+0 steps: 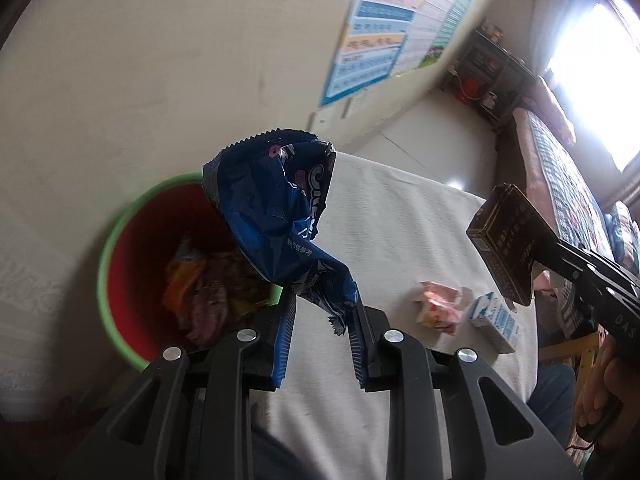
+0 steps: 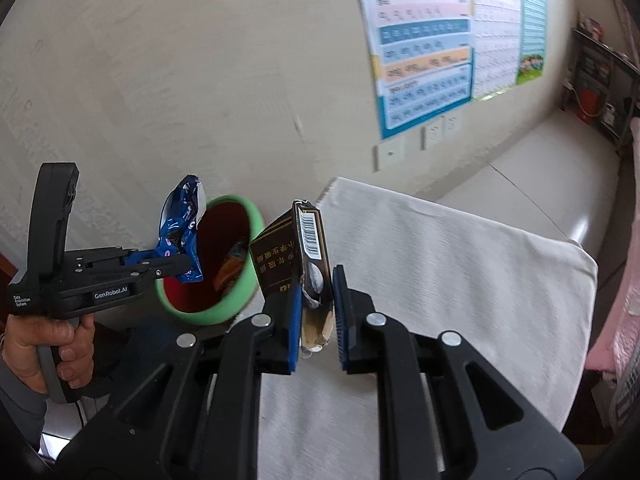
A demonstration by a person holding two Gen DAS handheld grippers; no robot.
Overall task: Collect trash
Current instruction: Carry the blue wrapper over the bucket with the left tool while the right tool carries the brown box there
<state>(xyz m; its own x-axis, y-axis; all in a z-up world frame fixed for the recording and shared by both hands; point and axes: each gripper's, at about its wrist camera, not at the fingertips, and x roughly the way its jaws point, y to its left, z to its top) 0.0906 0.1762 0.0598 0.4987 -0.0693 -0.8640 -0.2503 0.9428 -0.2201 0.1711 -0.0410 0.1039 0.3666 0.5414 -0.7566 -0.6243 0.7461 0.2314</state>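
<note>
My left gripper [image 1: 322, 314] is shut on a crumpled blue cookie wrapper [image 1: 276, 216], which sticks up above the fingers beside the mouth of the bin. The bin [image 1: 105, 264] has a green rim and a red inside and holds several wrappers. In the right wrist view the left gripper [image 2: 182, 270] and the wrapper [image 2: 180, 232] hang at the bin's [image 2: 253, 240] far rim. My right gripper [image 2: 316, 304] is shut on the crushed end of a dark cigarette box [image 2: 280, 264] over the table edge next to the bin. The left wrist view shows the same box [image 1: 504, 240] in the right gripper [image 1: 538, 270].
A white cloth covers the table [image 1: 400, 208]. On it lie a crumpled pink and white wrapper [image 1: 438, 308] and a small blue and white carton [image 1: 498, 320]. Posters [image 2: 432, 52] hang on the wall behind. A bed [image 1: 560, 168] and a shelf [image 1: 488, 72] stand at the right.
</note>
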